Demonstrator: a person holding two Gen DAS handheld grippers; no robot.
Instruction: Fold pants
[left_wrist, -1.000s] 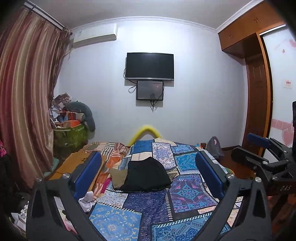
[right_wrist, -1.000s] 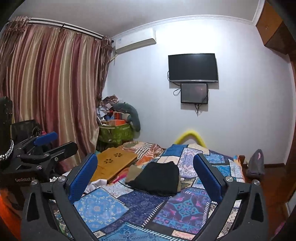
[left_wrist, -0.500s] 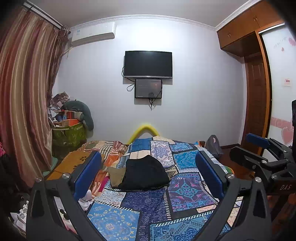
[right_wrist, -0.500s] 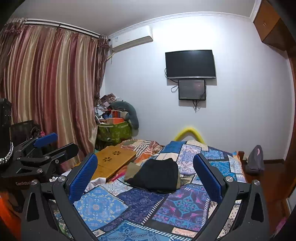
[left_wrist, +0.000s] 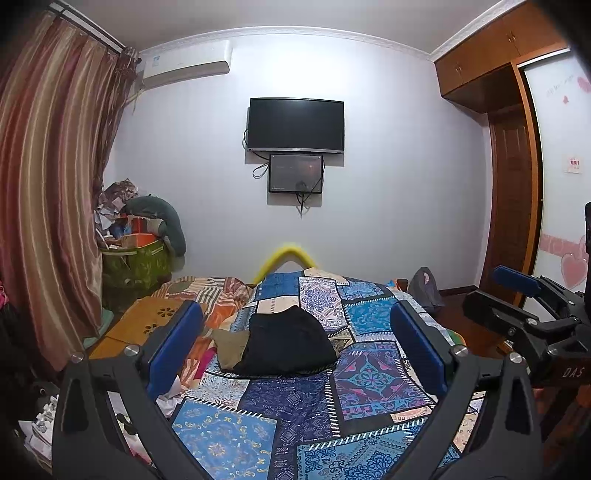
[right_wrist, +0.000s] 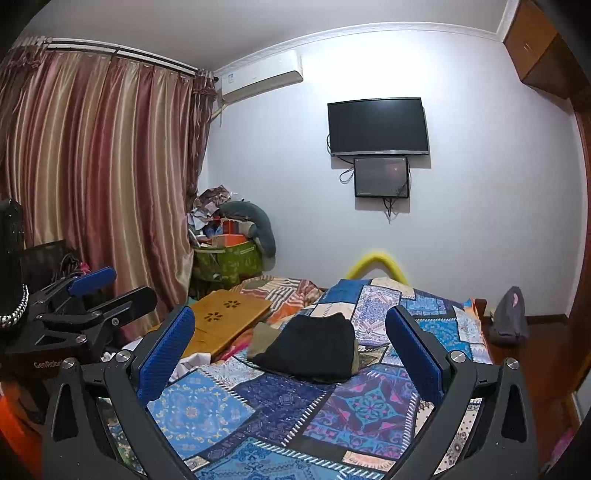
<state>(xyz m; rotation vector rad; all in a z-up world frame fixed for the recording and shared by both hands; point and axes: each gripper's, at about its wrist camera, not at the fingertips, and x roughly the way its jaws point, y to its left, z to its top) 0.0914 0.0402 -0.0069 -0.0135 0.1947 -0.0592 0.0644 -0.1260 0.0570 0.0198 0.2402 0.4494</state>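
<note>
A bed runs toward the far wall, with folded pants on its middle. A lap desk lies left of them (partly on the bed). A television hangs on the wall behind, a smaller screen just below.

Left hand-held gripper: jaws spread wide, blue-padded fingers well apart, nothing between them. It is held level and raised, pointing forward. Black frame arms and silver pivot bolts visible at the base of each finger.

Right hand-held gripper: jaws likewise spread wide, blue ribbed pads well apart, nothing gripped. Held level, pointing forward.

Cross-check: each unit appears at the edge of the other's view, the right at the right edge of the left wrist view, the left at the left edge of the right wrist view. The two sit side by side, apart, not touching. No hand or sleeve can be made out.
</note>
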